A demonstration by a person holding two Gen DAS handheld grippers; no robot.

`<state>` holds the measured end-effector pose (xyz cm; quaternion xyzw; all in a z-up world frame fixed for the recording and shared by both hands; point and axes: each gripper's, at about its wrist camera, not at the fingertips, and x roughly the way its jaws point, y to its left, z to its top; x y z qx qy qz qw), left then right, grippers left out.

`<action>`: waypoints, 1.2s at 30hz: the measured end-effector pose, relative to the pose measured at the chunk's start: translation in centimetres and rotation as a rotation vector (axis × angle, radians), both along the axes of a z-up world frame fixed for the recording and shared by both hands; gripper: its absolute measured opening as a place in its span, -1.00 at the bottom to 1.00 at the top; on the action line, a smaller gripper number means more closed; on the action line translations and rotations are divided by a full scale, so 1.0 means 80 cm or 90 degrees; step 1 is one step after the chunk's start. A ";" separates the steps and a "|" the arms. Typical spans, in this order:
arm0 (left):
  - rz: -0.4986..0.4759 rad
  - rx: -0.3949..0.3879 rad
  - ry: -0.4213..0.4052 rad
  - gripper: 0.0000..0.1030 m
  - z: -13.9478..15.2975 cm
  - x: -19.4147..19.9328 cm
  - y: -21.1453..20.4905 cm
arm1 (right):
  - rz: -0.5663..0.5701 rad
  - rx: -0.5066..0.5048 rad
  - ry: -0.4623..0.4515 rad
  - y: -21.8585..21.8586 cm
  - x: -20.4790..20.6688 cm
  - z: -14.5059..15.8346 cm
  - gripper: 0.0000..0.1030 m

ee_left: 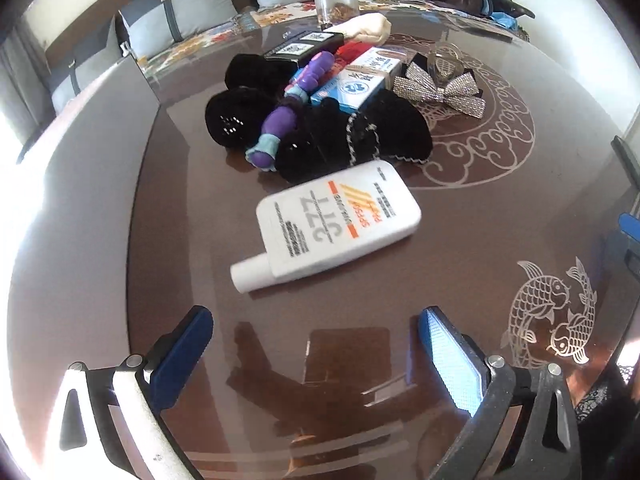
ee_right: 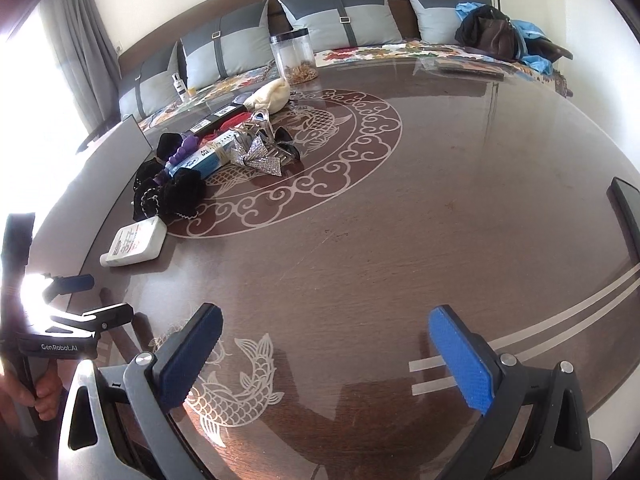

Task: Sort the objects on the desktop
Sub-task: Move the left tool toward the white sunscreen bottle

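Note:
A white flat bottle (ee_left: 336,222) lies on the brown table just ahead of my open, empty left gripper (ee_left: 316,324); it also shows in the right wrist view (ee_right: 134,247). Behind it is a pile: black fuzzy items (ee_left: 320,140), a purple and teal toy (ee_left: 288,108), a blue and white box (ee_left: 356,80), a black box (ee_left: 308,46), a silver glitter bow (ee_left: 440,90) and a cream cloth (ee_left: 368,28). The pile shows at the left in the right wrist view (ee_right: 224,148). My right gripper (ee_right: 324,332) is open and empty over bare table. The left gripper (ee_right: 80,300) shows at the far left.
A clear jar (ee_right: 294,56) with a black lid stands at the table's far edge. A sofa with grey cushions (ee_right: 332,16) and a heap of bags (ee_right: 496,36) lies beyond. A dark flat object (ee_right: 626,216) sits at the right table edge. A small bottle (ee_right: 179,86) stands on the sofa.

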<state>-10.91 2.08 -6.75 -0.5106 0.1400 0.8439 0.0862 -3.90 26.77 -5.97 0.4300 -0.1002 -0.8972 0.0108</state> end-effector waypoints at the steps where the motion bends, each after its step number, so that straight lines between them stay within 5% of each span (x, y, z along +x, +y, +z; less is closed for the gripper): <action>1: 0.000 -0.003 0.003 1.00 0.003 -0.009 -0.003 | -0.001 -0.003 0.000 0.001 0.000 0.000 1.00; 5: -0.043 -0.012 -0.036 1.00 -0.004 -0.047 -0.009 | -0.007 -0.010 -0.005 0.004 0.001 -0.001 1.00; 11: -0.111 -0.024 -0.020 1.00 -0.004 -0.073 0.018 | -0.022 -0.021 -0.005 0.011 0.002 -0.002 1.00; 16: -0.063 0.067 -0.060 1.00 -0.012 -0.083 0.013 | -0.020 -0.015 -0.014 0.008 -0.002 -0.006 1.00; 19: -0.072 0.085 -0.060 1.00 -0.014 -0.059 0.017 | -0.016 -0.008 -0.014 0.007 -0.003 -0.005 1.00; 25: -0.212 0.087 -0.081 1.00 -0.008 0.013 0.040 | -0.025 -0.021 -0.022 0.013 -0.005 -0.009 1.00; 31: -0.083 0.042 -0.002 1.00 0.011 -0.017 0.017 | -0.016 -0.011 -0.034 0.007 -0.008 -0.014 1.00; 36: -0.057 0.068 -0.038 1.00 0.003 -0.045 0.019 | 0.001 0.030 -0.045 -0.006 -0.011 -0.019 1.00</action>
